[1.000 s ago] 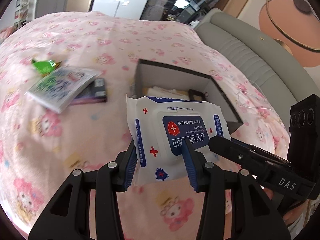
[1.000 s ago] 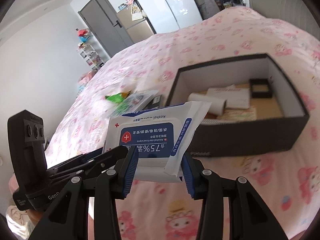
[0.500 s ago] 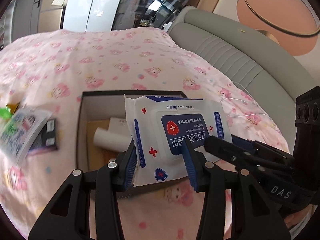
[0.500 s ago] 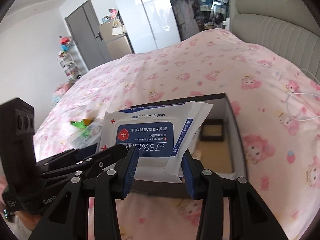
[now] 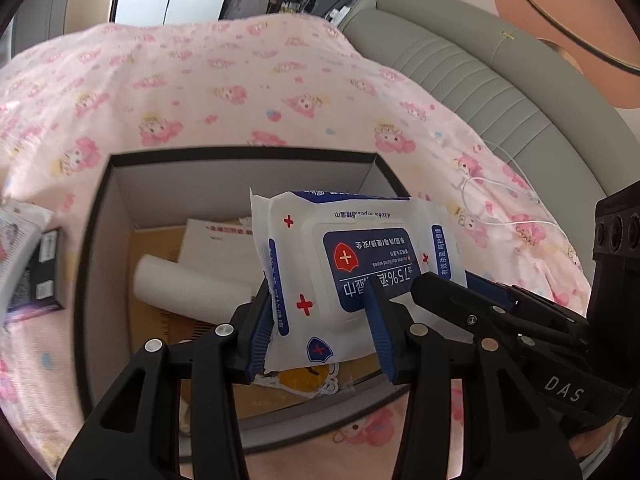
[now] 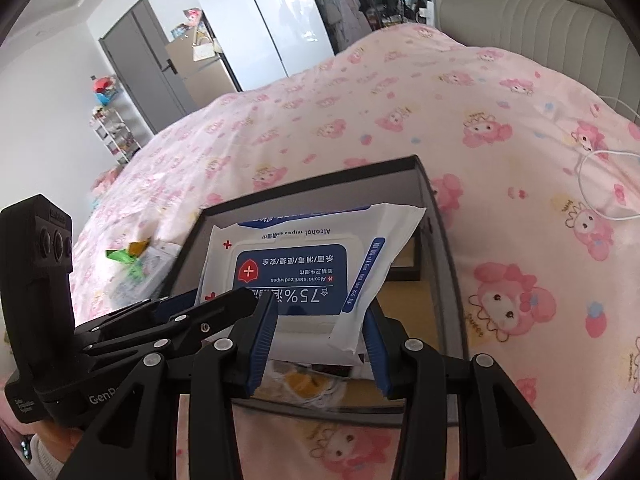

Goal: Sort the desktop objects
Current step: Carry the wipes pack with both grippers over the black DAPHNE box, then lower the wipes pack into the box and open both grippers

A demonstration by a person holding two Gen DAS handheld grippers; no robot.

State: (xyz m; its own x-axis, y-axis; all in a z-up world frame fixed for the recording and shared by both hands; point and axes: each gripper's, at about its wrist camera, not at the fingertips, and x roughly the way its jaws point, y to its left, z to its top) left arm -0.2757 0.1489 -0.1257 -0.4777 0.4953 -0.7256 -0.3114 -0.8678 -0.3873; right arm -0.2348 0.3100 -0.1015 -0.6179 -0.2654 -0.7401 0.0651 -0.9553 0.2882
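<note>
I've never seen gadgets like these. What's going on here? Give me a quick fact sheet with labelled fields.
Setting: a bed with a pink cartoon-print cover
Held item: pack of alcohol wipes
Who holds it: left gripper and right gripper, each clamped on one end of the pack
Where the pack is: in the air above the open dark box
Already in the box: a white roll, a white envelope, a small dark tray
Outside the box: a green wrapper and a small black carton on the cover
</note>
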